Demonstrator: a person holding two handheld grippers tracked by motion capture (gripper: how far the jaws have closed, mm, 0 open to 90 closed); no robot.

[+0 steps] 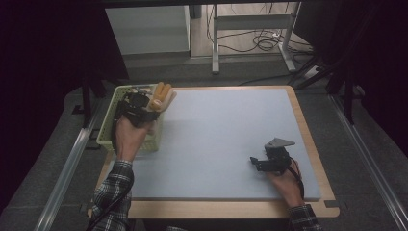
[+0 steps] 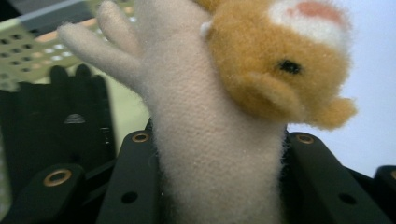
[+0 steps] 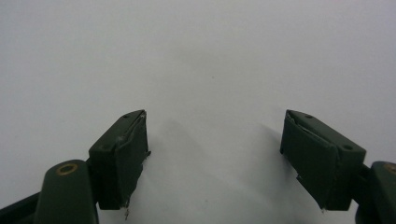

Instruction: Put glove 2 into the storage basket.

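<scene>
Right gripper (image 1: 260,162) sat wide open and empty at five o'clock on the desk (image 1: 231,139), while the left gripper (image 2: 219,154) pinched the plush toy (image 2: 224,93) over the basket (image 1: 107,130) at ten o'clock. Soft, light and squashy, it looked safest held by that pale midsection.

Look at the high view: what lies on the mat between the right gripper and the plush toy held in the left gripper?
Nothing: the high view shows bare mat between the right gripper and the plush toy.
</scene>
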